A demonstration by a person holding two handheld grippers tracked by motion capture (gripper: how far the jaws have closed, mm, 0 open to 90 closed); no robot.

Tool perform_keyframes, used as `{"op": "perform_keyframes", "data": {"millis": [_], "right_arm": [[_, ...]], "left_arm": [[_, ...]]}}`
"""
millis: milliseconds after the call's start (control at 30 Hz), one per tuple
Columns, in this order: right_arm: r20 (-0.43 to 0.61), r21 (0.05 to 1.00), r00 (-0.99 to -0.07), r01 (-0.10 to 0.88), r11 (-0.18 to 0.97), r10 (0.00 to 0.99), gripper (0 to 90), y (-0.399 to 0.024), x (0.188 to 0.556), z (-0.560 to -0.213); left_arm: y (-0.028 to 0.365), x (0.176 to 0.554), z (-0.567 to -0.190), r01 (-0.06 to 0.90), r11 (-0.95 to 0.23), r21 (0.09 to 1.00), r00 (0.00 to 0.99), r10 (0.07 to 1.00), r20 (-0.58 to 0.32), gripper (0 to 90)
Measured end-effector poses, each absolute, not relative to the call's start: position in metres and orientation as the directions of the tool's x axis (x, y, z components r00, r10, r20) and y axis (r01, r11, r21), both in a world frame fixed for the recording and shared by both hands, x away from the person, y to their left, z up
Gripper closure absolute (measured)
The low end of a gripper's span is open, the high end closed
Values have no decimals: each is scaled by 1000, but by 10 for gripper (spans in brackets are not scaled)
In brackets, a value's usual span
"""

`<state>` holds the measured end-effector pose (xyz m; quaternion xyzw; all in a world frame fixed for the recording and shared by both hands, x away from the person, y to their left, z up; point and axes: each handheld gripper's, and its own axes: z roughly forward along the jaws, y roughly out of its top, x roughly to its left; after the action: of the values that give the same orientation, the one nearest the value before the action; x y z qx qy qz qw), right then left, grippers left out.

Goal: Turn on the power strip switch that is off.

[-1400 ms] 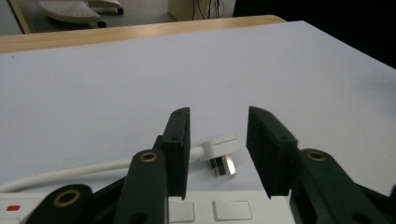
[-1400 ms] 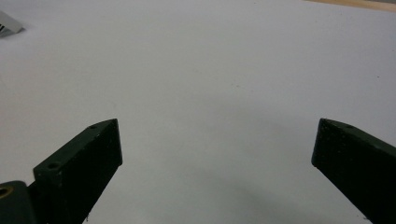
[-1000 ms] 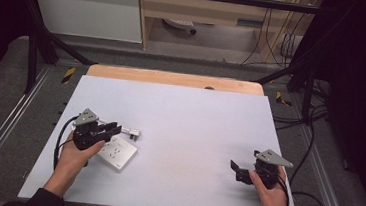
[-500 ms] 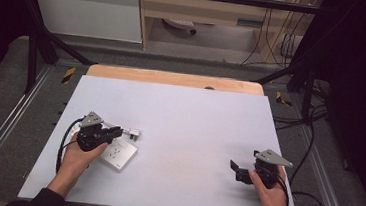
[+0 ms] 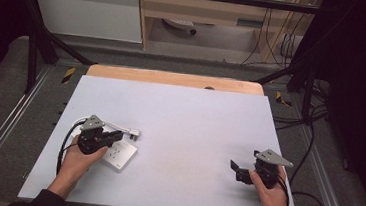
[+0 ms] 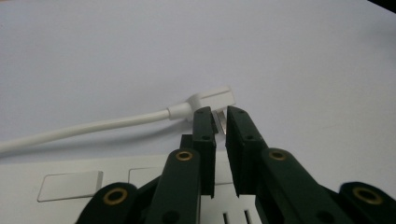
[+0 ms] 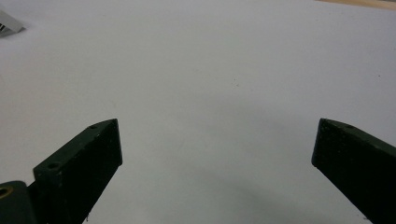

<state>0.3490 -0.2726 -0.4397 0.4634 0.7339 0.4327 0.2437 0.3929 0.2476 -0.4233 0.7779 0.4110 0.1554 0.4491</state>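
Observation:
A white plug (image 5: 133, 133) (image 6: 211, 99) on a white cable (image 5: 112, 125) (image 6: 93, 126) lies on the table, just beyond a white socket plate (image 5: 122, 155) (image 6: 70, 186). My left gripper (image 5: 118, 137) (image 6: 220, 117) hovers over the plate. Its jaws have just been closing and stand almost together, pinching the plug's metal prong between their tips. Over at the table's right, my right gripper (image 5: 237, 171) (image 7: 217, 149) rests low with its jaws wide open and nothing between them.
The pale table top (image 5: 194, 119) has a wooden strip (image 5: 173, 78) along its far edge. The left gripper's black cable (image 5: 63, 145) loops at the left. Dark frame rails and floor cables (image 5: 313, 144) run along the table's sides.
The left gripper's jaws have narrowed onto the plug's prong. Its hand shifted only slightly. The right gripper has stayed put.

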Motion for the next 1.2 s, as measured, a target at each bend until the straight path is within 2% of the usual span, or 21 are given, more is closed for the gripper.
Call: {"op": "perform_keyframes", "data": {"millis": [167,633,1200], "right_arm": [[40,862,-453,466,198,891,22,-272,349,-440],[43,860,-453,470,197,890,21,-272,349,-440],[36,858,-455,470,205,890,22,-273,349,-441]], "left_arm": [[246,390,-424,495,-279,823,625,772,-114,821],[244,390,-429,507,-297,809,636,763,-118,900],[245,392,-434,532,-317,785,631,767,-118,900]]}}
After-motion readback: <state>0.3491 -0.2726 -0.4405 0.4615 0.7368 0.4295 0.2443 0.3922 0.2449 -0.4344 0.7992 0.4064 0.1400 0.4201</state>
